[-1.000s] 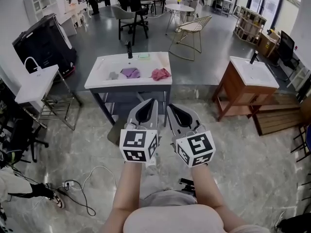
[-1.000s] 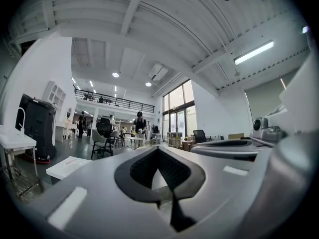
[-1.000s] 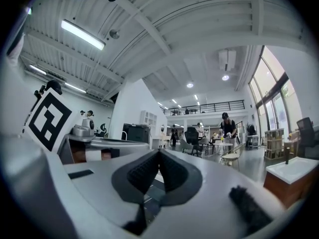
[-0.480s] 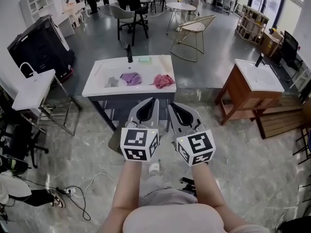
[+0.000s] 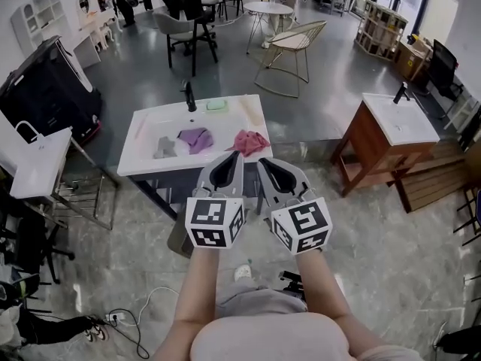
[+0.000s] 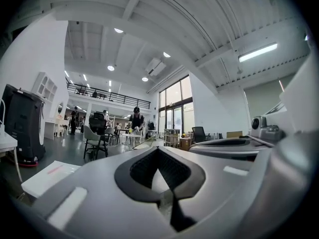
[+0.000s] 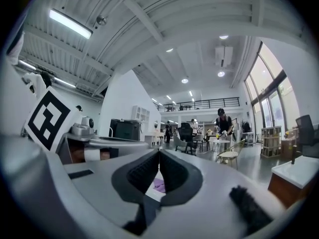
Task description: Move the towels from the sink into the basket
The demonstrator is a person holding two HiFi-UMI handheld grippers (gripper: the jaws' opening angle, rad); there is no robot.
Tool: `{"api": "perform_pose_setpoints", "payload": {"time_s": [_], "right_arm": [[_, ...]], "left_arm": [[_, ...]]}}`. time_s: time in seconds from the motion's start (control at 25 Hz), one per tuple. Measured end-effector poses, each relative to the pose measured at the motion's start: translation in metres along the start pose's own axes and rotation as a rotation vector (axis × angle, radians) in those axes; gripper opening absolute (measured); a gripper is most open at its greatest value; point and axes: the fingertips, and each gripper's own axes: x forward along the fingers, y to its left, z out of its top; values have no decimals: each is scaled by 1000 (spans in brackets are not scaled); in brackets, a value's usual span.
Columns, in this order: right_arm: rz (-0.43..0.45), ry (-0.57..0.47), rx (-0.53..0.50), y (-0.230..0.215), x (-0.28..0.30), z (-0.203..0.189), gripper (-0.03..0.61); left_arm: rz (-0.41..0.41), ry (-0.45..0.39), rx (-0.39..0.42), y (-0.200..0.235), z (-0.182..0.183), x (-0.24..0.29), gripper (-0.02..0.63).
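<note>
Since the earlier frame, the sink [image 5: 143,168] sits nearer both grippers. Left gripper [image 5: 234,155] and right gripper [image 5: 261,161] are clenched and empty, just short of the sink. Grey towel [image 5: 165,147], purple towel [image 5: 197,138] and pink towel [image 5: 249,142] lie in the sink. They are probably light, soft and limp; pinch each at a raised fold.

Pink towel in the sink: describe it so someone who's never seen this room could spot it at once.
Find the white rectangular sink on dark legs in the middle of the head view, with a black tap at its back. Three crumpled towels lie in a row in its basin. The pink towel is the rightmost, beside a purple towel, with a grey towel furthest left.
</note>
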Motion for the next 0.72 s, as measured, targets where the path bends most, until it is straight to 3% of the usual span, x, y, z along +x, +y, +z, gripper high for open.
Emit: {"api": "perform_pose_setpoints", "payload": {"time_s": [0.32, 0.72], "right_arm": [[-40, 12, 27, -29, 71, -9, 18], [-41, 61, 66, -46, 126, -32, 18]], "left_arm": [[-55, 19, 6, 43, -7, 53, 3], [-65, 68, 5, 90, -30, 90, 3]]}}
